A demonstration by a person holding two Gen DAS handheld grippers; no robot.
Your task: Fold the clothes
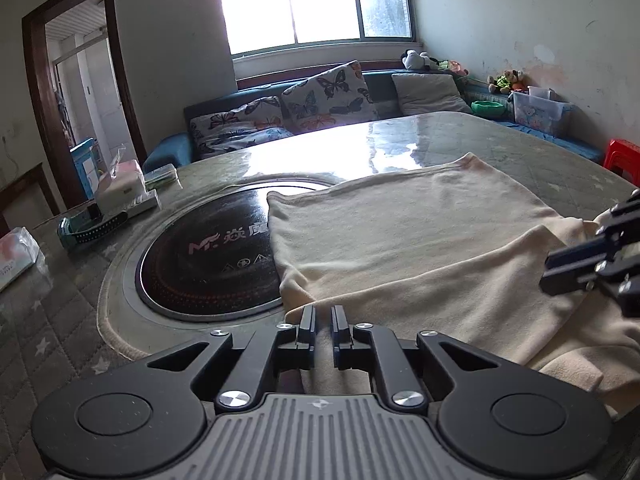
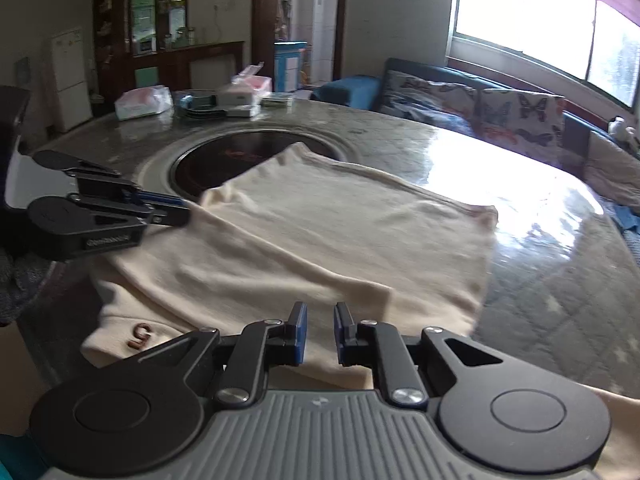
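A cream garment (image 1: 400,240) lies spread on the round table, partly over the black cooktop; it also shows in the right wrist view (image 2: 320,240), with a brown "5" mark near its front edge. My left gripper (image 1: 322,326) is at the garment's near left edge, its jaws nearly closed with cream cloth between them. It shows from the side in the right wrist view (image 2: 176,210), at the cloth's left fold. My right gripper (image 2: 321,330) is over the garment's near edge, jaws a little apart with cloth under them. It enters the left wrist view at the right (image 1: 552,272).
A round black induction cooktop (image 1: 208,252) is set in the table's middle. Tissue packs, boxes and a watch (image 1: 92,228) sit at the table's far left. A sofa with butterfly cushions (image 1: 328,92) stands behind the table under the window. A red stool (image 1: 624,156) is at the right.
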